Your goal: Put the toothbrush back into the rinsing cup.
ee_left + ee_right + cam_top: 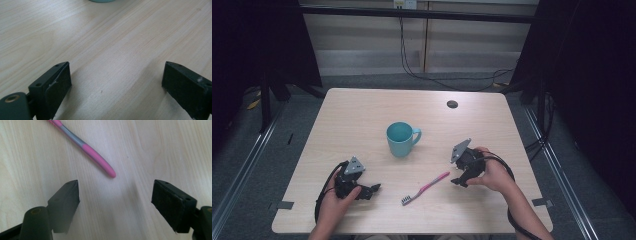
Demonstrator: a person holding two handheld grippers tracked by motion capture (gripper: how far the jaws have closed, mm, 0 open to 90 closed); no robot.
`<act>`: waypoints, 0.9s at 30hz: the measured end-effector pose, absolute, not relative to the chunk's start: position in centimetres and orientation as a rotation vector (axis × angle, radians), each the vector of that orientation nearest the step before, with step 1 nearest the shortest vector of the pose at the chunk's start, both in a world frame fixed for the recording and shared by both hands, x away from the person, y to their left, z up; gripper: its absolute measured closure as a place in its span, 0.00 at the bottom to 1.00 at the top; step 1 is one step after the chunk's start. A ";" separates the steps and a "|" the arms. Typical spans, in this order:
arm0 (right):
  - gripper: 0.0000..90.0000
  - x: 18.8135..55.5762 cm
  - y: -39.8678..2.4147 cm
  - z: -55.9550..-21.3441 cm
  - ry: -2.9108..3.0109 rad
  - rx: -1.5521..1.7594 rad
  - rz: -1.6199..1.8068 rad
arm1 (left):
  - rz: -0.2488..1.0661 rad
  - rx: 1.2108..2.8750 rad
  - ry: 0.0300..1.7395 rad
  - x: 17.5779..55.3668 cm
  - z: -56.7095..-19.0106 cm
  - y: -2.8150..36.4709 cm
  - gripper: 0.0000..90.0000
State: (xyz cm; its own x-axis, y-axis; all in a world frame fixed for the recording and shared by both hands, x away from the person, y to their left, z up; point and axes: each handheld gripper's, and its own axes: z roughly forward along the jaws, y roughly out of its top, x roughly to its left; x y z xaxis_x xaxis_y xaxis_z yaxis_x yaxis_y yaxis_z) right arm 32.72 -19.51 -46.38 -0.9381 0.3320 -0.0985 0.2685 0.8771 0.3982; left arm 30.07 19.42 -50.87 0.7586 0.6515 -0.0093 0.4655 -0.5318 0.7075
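Toothbrush (425, 187) lies flat — teal mug (401, 139) well behind it.

Pink toothbrush (86, 148) handle tip lies ahead of spread jaws.

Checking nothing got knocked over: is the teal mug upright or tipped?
Upright. The teal ceramic mug stands on its base on the light wooden table, its round opening facing up and its handle pointing right.

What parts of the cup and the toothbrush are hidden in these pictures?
- Cup, left gripper view: the top edge cuts off all but a sliver.
- Toothbrush, right gripper view: the bristle end runs off the top edge.
- Toothbrush bristles, high view: too small for detail.
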 end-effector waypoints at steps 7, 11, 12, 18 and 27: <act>0.25 33.3 -17.9 -46.3 2.920 0.370 0.536 | 0.332 2.231 0.831 30.1 -50.9 19.4 0.09; 0.26 33.4 -17.4 -46.3 2.932 0.347 0.507 | 0.332 2.231 0.831 30.1 -50.9 19.4 0.09; 0.27 33.5 -17.2 -46.3 2.935 0.328 0.488 | 0.332 2.231 0.831 30.1 -50.9 19.4 0.09; 0.32 33.7 -16.7 -46.6 2.956 0.251 0.443 | 0.332 2.231 0.831 30.1 -50.9 19.4 0.09; 0.47 33.7 -16.0 -46.8 2.987 0.136 0.449 | 0.332 2.232 0.831 30.1 -50.9 19.4 0.09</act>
State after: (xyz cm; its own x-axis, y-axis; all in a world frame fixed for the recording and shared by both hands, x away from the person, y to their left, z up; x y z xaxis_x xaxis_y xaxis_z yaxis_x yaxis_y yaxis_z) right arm 33.73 -15.98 -46.79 -0.9890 0.1061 -0.1030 0.0712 0.9521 0.2975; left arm 30.07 19.41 -50.87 0.7590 0.6510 -0.0093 0.4653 -0.5324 0.7071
